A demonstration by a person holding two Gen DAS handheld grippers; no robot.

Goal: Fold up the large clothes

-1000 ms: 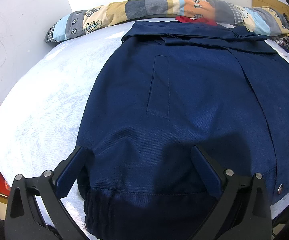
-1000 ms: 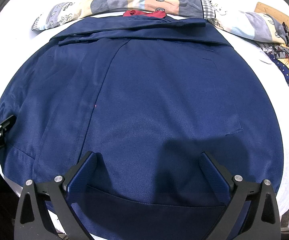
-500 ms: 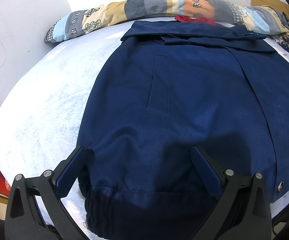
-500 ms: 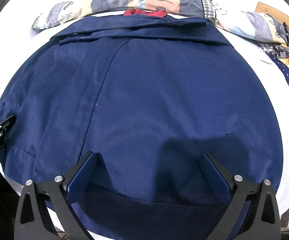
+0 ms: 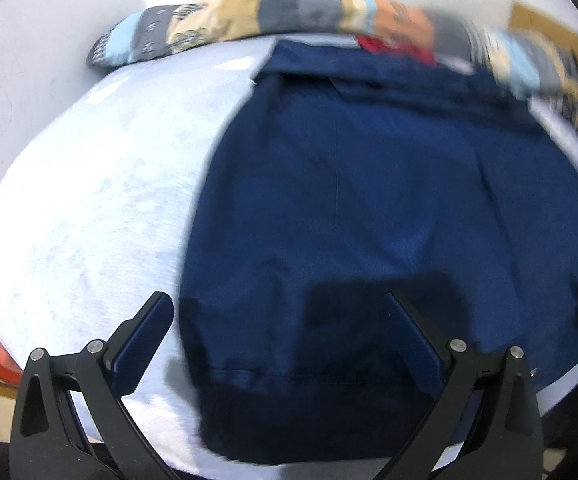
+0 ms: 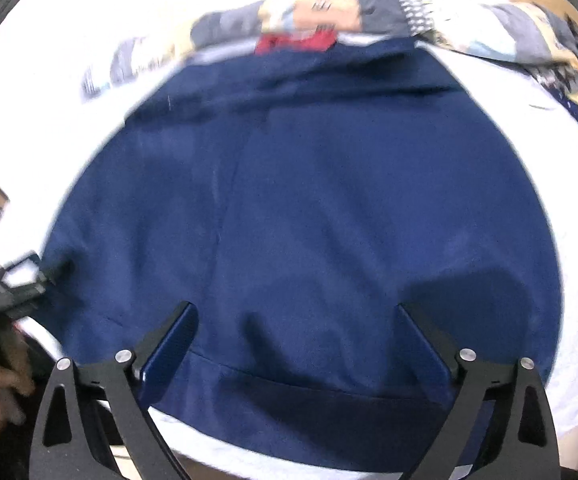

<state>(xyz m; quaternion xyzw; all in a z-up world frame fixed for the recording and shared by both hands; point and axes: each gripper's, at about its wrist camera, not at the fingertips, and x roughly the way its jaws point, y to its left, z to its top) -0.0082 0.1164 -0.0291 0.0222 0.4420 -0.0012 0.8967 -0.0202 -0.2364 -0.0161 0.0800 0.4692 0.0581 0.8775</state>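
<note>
Over the near hem of the navy jacket, left gripper hangs with jaws spread wide, nothing between them. Its left finger sits above bare white sheet, its right finger above cloth, so the jaws straddle the jacket's near-left corner; likely lined up to pinch that corner. Right gripper likewise gapes empty over the dark hem band, both fingers above fabric, toward the near-right part. Jacket lies flat and spread on the sheet, collar at the far end, near hem toward the grippers; this layout suits lifting the hem and carrying it toward the collar. Beyond the collar, a red item and a patchwork quilt roll line the far edge, clear of the fold path. Both views blurred; whether fingertips touch cloth cannot be told.
</note>
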